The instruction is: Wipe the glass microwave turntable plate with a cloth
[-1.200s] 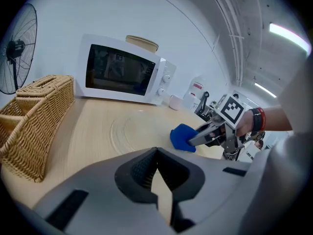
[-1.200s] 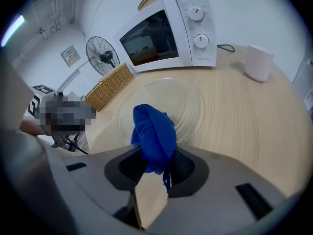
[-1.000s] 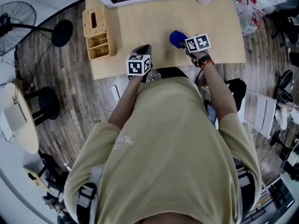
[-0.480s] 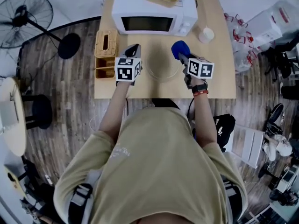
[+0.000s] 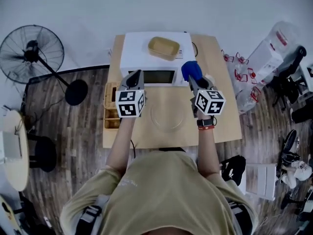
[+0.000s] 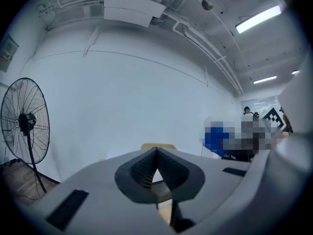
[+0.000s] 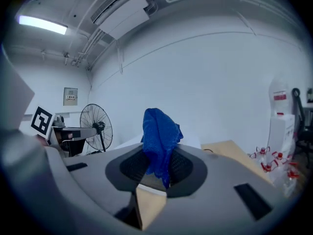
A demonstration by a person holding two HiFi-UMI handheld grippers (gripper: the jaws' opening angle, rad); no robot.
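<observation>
The left hand-held gripper (image 5: 136, 74) had its two dark ribbed pads pressed flat together with nothing between them, while the right hand-held gripper (image 7: 157, 166) was clamped on a bright blue cloth (image 7: 160, 131) of knitted, mesh-like weave that stood up crumpled above the jaws. Each gripper's marker cube bore bold black-and-white square patterns and no letters. Both were held up above the counter (image 5: 222, 124), a pale wooden top with a smooth matte face, the left near the microwave's left front corner and the right near its right front corner. Between and below them the glass turntable plate (image 5: 167, 115) lay flat on the counter in front of the microwave (image 5: 142, 53), clear, round and thin, showing mostly as a faint circular rim. The microwave was a white box with a dark window; a shallow tan tray (image 5: 164, 48) with rounded corners rested on its roof. A woven, slatted organiser (image 5: 110, 107) sat at the counter's left edge. On the floor to the left stood a black wire-caged fan (image 5: 32, 49), and to the right lay clear plastic bags (image 5: 238, 68) with red print too small to read
</observation>
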